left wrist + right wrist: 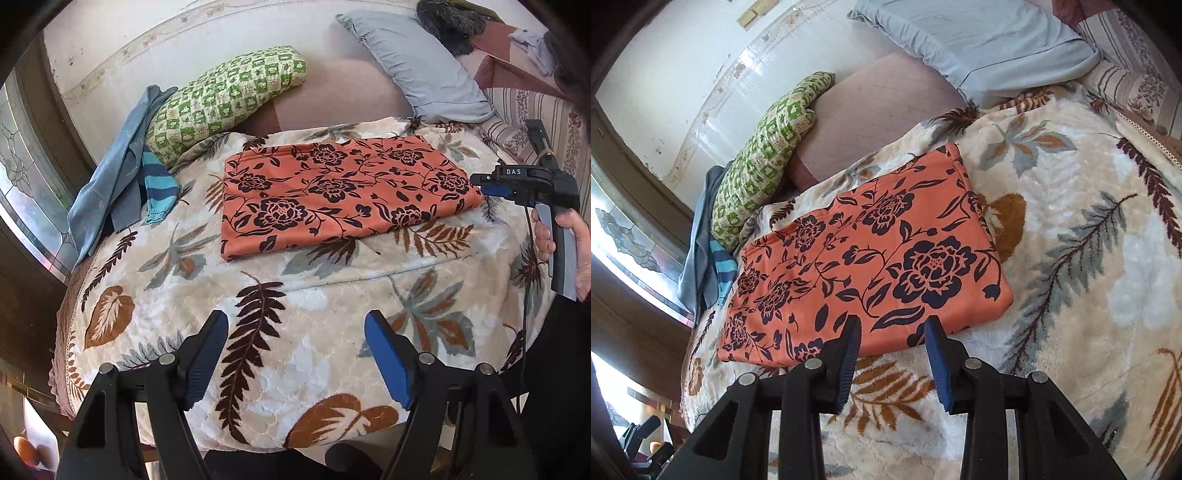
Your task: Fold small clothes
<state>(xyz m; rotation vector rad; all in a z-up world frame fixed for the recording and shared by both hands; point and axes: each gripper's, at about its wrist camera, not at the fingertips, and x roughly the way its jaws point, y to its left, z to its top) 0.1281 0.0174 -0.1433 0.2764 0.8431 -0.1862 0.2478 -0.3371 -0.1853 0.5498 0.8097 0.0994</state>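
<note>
A folded orange garment [343, 192] with a dark flower print lies flat on a leaf-patterned blanket [280, 332]. My left gripper [295, 321] hovers open over bare blanket, well short of the garment's near edge, with nothing between its fingers. My right gripper [484, 184], held in a hand [546, 236], sits at the garment's right-hand end. In the right wrist view the orange garment [871, 258] fills the middle, and the right gripper [894, 325] stands open at its near edge. Its blue pads [934, 347] are apart and grip no cloth.
A heap of grey-blue clothes [107, 192] with a teal striped sleeve [159, 184] lies at the blanket's left edge by a window. Behind it rest a green checked pillow [221, 99] and a grey pillow [417, 66]. The bed ends just below the left gripper.
</note>
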